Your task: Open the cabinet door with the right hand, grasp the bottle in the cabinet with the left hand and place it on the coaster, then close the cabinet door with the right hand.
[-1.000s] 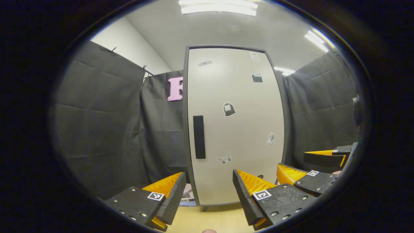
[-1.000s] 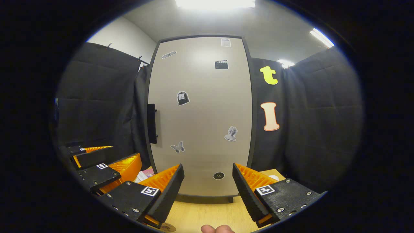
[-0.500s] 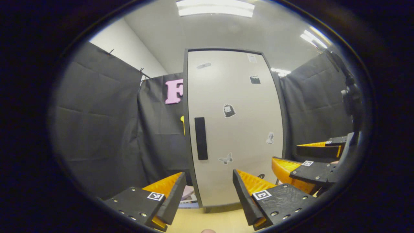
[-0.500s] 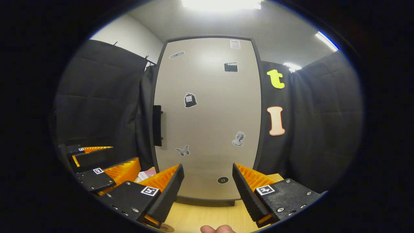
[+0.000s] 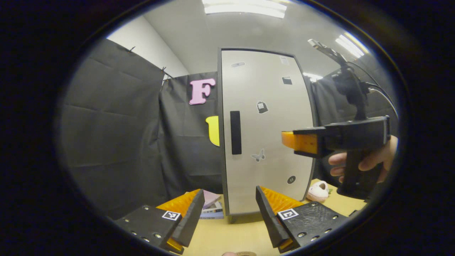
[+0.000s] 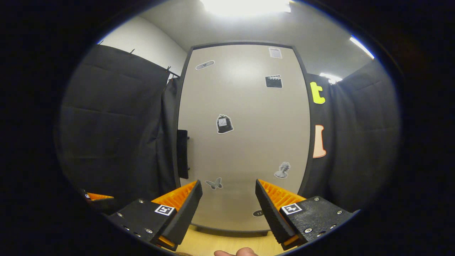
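The cabinet [image 5: 270,142] stands on the wooden table with its beige door [image 6: 245,142] closed, so the bottle inside is hidden. A black vertical handle [image 5: 235,132] sits by the door's left edge; the right gripper view sees this handle [image 6: 182,153] edge-on. My left gripper [image 5: 229,213] is open and empty, low over the table in front of the cabinet. My right gripper [image 6: 229,209] is open and empty, close to the door's lower half. From the left gripper view, the right gripper [image 5: 291,140] is raised at handle height, held by a hand [image 5: 369,161].
A small pink and white soft toy [image 5: 318,191] lies on the table [image 5: 245,231] right of the cabinet. Books [image 5: 211,209] are stacked at the cabinet's left foot. Black cloth walls close in both sides. The left gripper's fingers [image 6: 97,197] peek in low left.
The right gripper rose and moved closer to the door, which looms larger in its view. The left gripper drew back, so the cabinet looks smaller and the table shows.
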### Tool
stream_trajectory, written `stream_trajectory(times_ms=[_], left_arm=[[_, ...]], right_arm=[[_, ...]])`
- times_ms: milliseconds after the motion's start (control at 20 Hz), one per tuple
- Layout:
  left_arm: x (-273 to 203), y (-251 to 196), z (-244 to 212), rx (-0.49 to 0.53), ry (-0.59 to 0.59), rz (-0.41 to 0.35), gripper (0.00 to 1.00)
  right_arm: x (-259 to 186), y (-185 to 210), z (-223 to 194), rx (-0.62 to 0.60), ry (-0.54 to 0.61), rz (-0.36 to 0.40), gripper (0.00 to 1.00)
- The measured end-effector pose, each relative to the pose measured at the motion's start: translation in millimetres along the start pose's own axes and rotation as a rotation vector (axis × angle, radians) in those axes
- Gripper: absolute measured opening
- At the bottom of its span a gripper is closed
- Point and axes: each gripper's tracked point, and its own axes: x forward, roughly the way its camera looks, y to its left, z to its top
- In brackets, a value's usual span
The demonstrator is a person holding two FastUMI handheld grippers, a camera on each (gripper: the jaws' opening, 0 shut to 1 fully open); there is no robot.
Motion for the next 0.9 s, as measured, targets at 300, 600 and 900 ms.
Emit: stream_trajectory(times_ms=[300, 600, 900], left_arm=[[-32.4, 22.7, -14.4, -0.025, -0.001, 0.004, 0.83], [-47.5, 49.3, -14.0, -0.040, -0.024, 0.059, 0.83], [-61.0, 83.6, -21.5, -0.018, -0.018, 0.145, 0.83]], right_arm=[[50.4, 56.8, 6.4, -0.028, -0.007, 0.076, 0.93], [110.4, 88.6, -9.9, -0.102, 0.043, 0.075, 0.93], [136.1, 115.6, -25.6, -0.128, 0.081, 0.131, 0.76]])
